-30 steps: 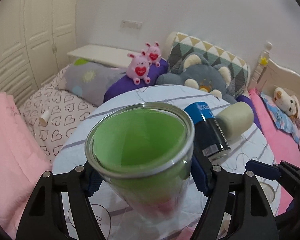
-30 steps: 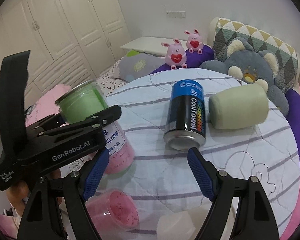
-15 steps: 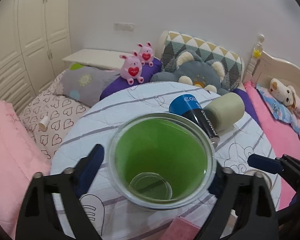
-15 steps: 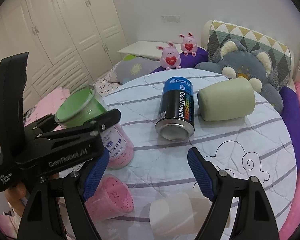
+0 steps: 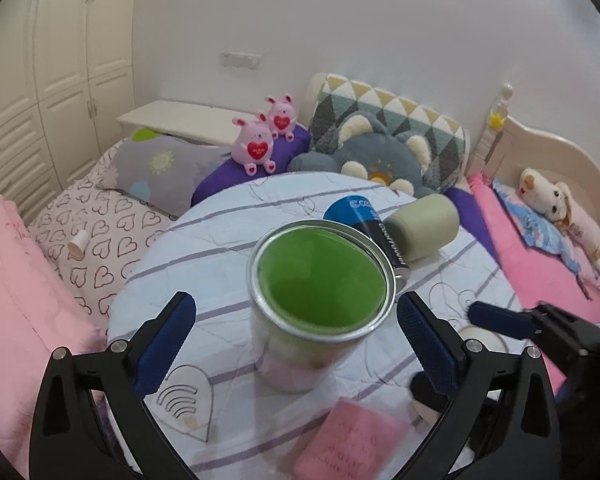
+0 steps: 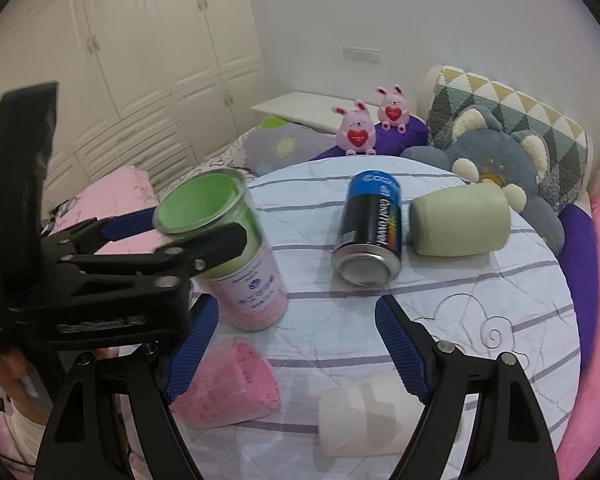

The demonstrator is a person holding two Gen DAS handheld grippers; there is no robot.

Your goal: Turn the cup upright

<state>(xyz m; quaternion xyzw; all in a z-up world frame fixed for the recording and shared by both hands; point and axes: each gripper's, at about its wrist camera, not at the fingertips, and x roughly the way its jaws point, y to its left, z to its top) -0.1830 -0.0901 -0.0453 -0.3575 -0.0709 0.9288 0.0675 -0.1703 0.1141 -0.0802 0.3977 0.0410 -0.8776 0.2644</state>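
A clear cup with a green lining and pink base (image 5: pixel 320 304) stands upright on the round table, mouth up; it also shows in the right wrist view (image 6: pixel 228 248). My left gripper (image 5: pixel 296 336) is open, its blue pads apart from the cup on both sides; it appears in the right wrist view (image 6: pixel 172 232) around the cup's upper half. My right gripper (image 6: pixel 296 344) is open and empty, low over the table's front, right of the cup.
A blue and black can (image 6: pixel 370 228) and a pale green cup (image 6: pixel 460 220) lie on their sides at the back of the table (image 6: pixel 500 300). A pink cup (image 6: pixel 228 384) and a white cup (image 6: pixel 364 416) lie near the front. Beds with pillows and plush toys surround it.
The left gripper held the cup tilted and lifted, set it upright on the table, then opened and drew back. The right gripper rose slightly and stayed open.
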